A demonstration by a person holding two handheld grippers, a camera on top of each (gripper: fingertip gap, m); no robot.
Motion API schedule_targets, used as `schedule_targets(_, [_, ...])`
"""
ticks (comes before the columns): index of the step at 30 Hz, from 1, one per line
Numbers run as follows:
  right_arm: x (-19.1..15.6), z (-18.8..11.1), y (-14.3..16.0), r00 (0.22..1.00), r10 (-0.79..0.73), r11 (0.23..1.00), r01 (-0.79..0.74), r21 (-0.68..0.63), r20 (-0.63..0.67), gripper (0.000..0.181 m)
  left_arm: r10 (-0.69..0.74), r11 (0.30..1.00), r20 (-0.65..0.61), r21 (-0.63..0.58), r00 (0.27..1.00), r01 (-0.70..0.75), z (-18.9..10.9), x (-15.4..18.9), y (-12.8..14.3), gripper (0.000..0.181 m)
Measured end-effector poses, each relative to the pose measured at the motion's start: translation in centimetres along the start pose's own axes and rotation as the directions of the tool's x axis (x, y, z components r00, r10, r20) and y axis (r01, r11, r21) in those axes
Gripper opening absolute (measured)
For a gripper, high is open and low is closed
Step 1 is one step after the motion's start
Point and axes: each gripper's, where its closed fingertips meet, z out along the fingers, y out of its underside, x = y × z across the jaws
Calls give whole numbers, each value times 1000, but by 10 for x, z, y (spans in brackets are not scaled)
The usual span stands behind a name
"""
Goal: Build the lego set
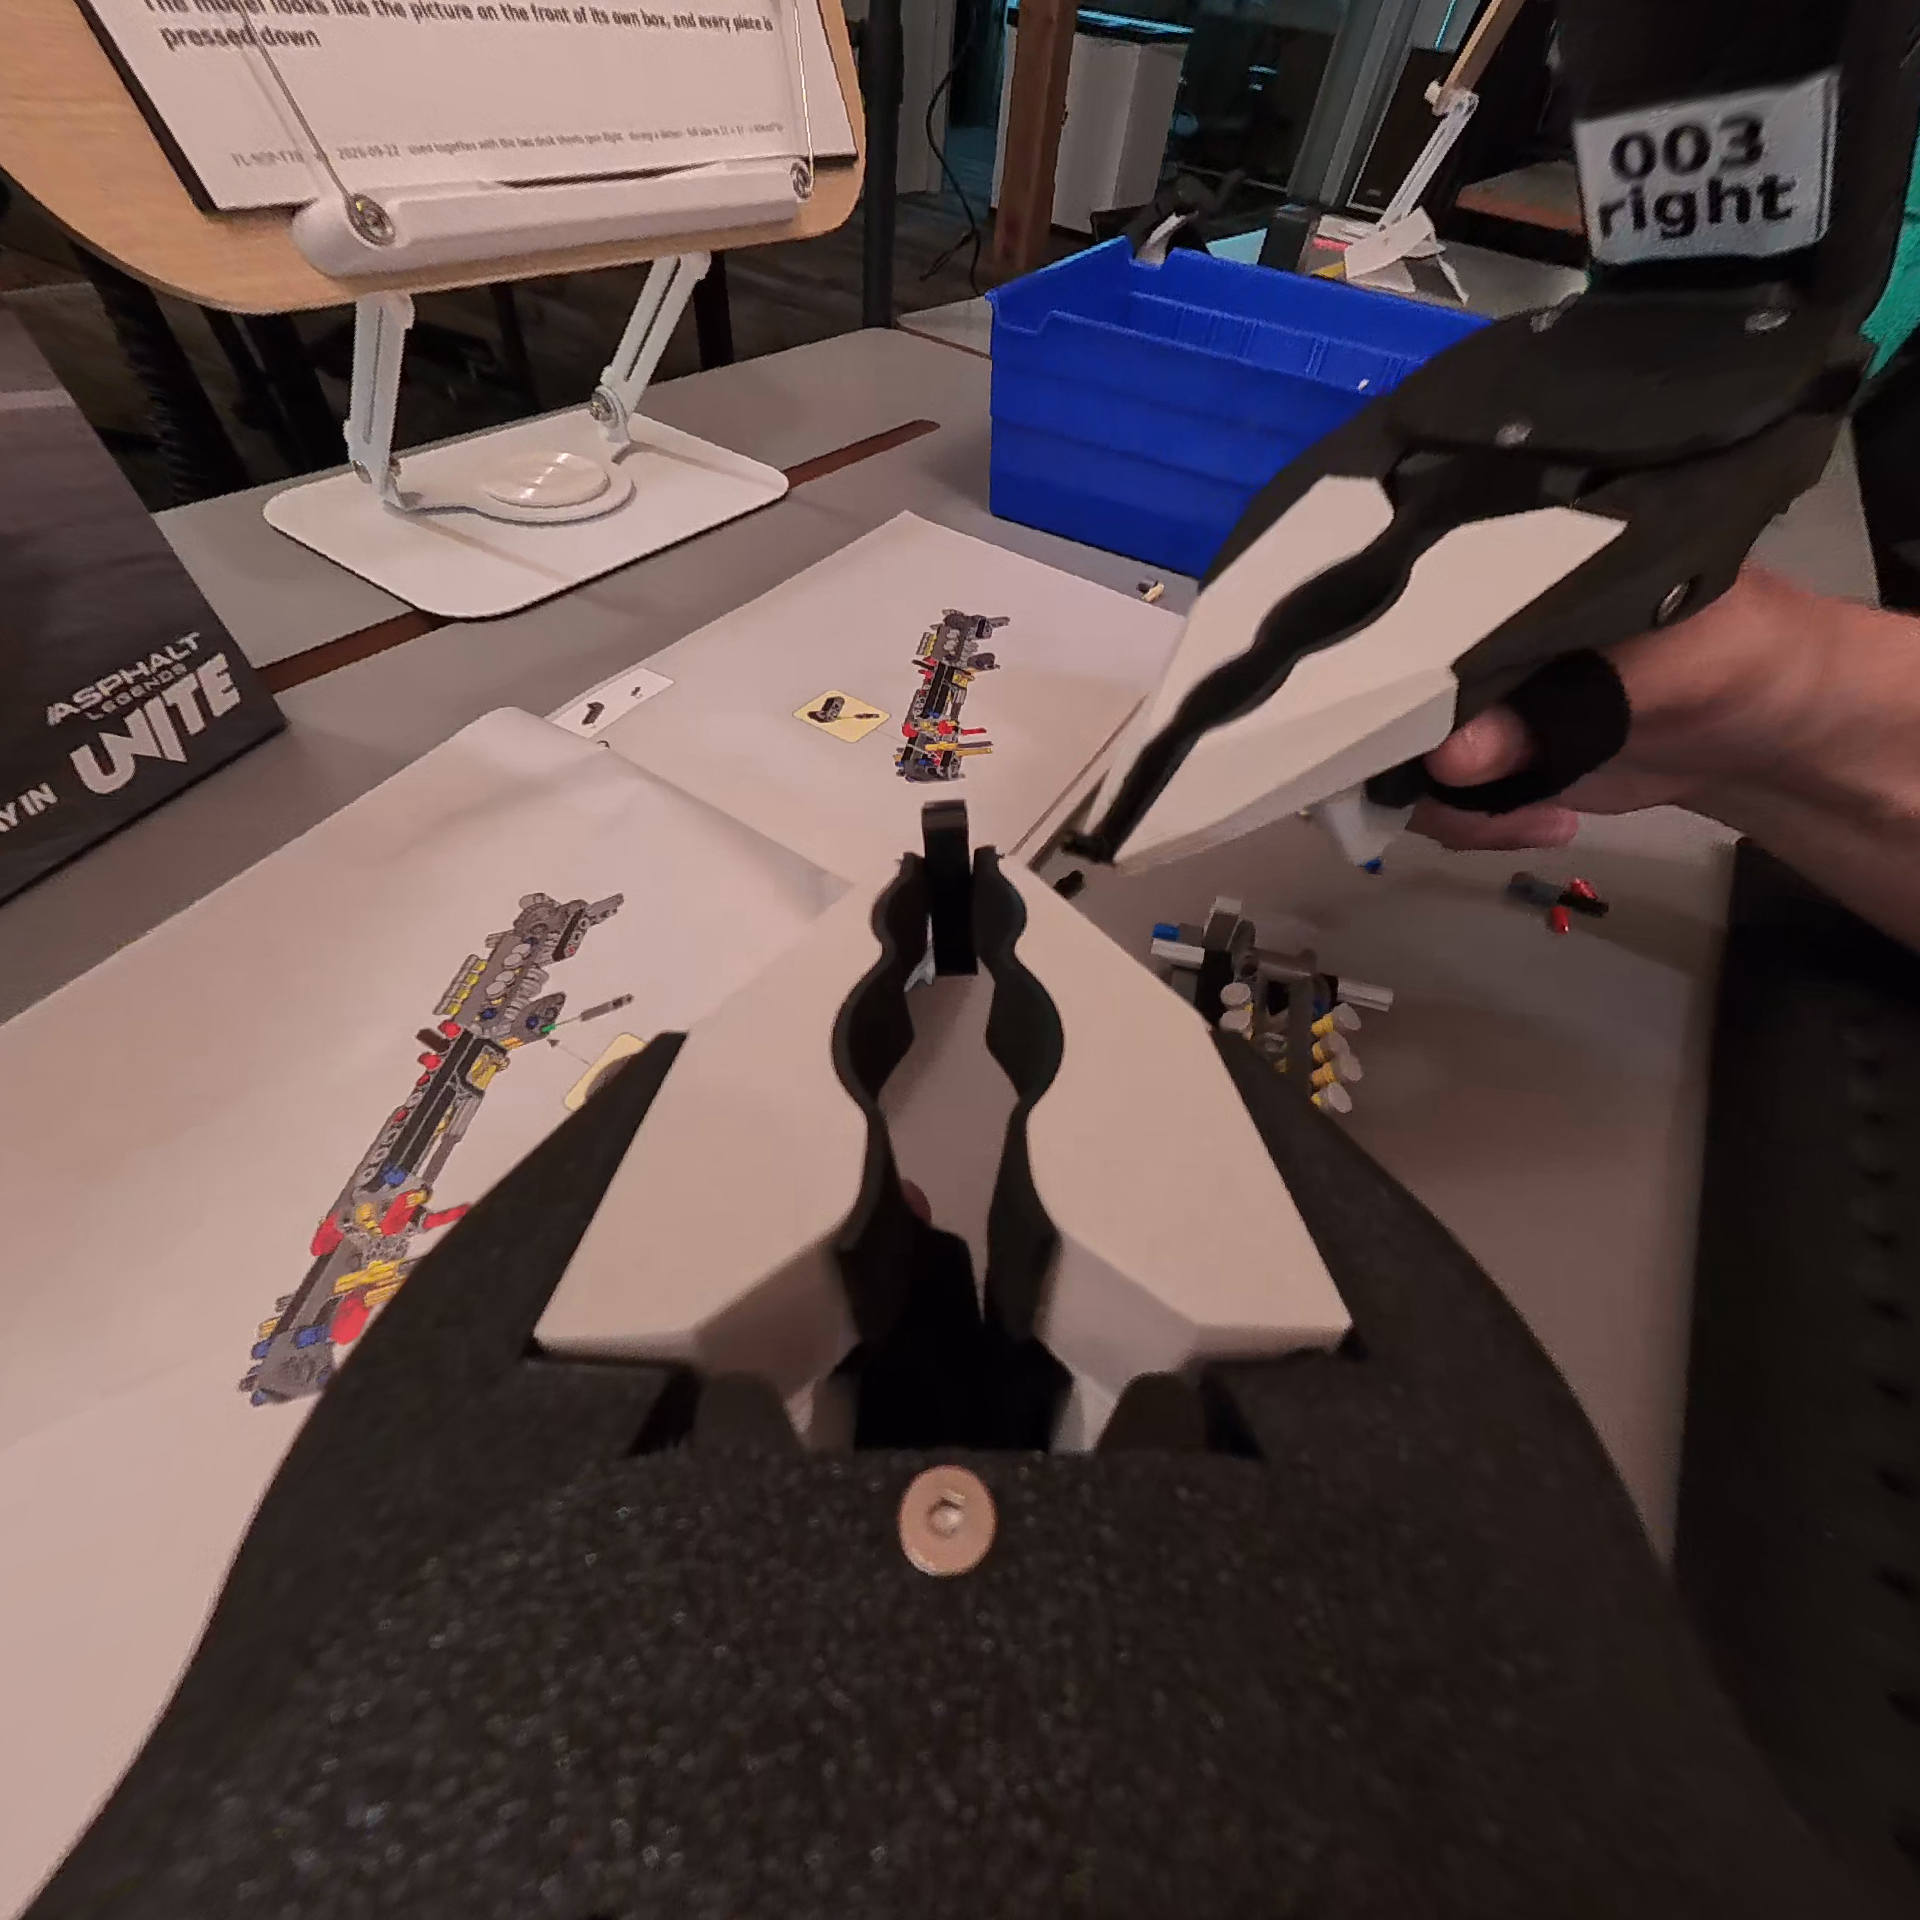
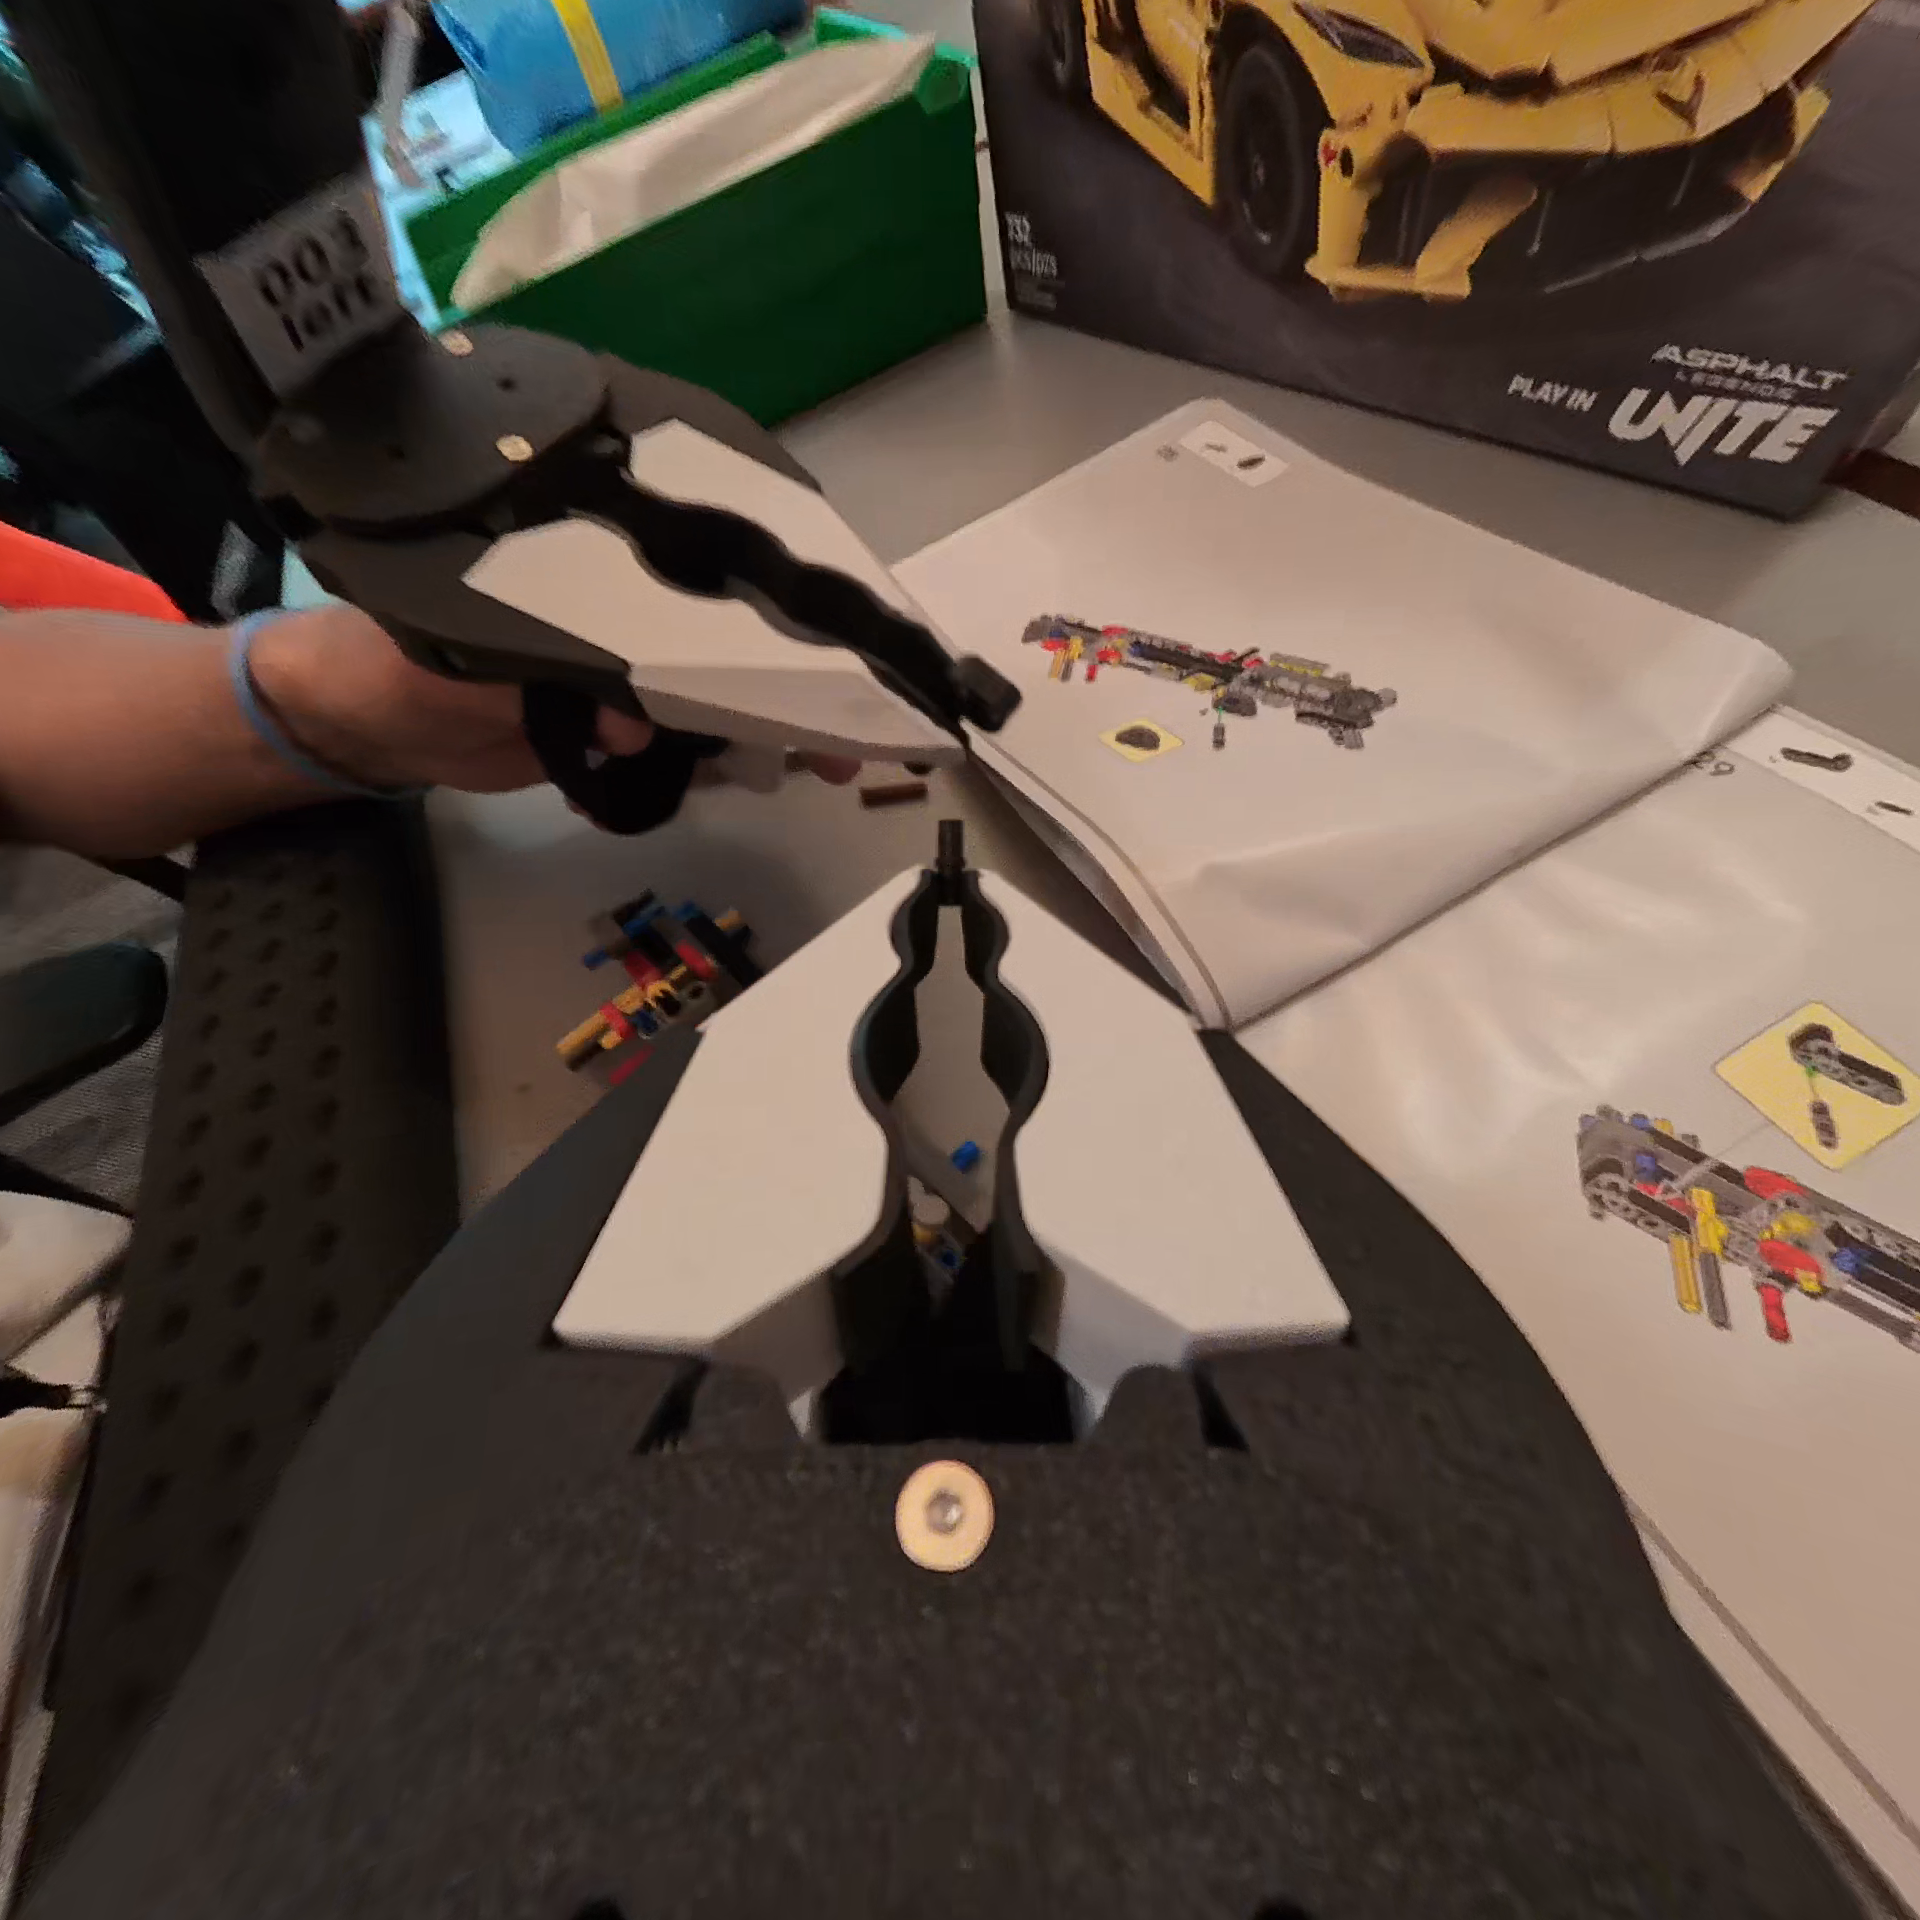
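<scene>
A flat black piece [image 1: 948, 894] is clamped upright at the tips of the left gripper [image 1: 948, 883], held above the open booklet [image 1: 727, 831]. A small black pin [image 2: 949, 844] is pinched at the tips of the right gripper [image 2: 948, 883], just off the booklet's edge. The part-built model [image 1: 1273, 1003] lies on the table [image 1: 1507, 1091] beside the booklet, apart from both grippers.

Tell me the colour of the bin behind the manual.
Blue bin, clearest in the left wrist view.
</scene>
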Motion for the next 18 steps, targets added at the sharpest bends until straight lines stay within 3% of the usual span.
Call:
schedule_targets(2, [3, 3, 4, 998, -41, 999, 41, -12, -45, 3, -3, 1000, -10, 13, 1000, 3, -1, 2, -3, 7])
schedule_targets(6, [-10, 2, -16, 1000, -26, 992, 26, 120, -1, 3, -6, 1000, -11, 1, 1000, 6, 0, 2, 0, 7])
schedule_targets(18, [-10, 8, -7, 999, -2, 997, -1, 80, 34, 4, 44, 999, -31, 9, 999, -44, 2, 12, 0, 7])
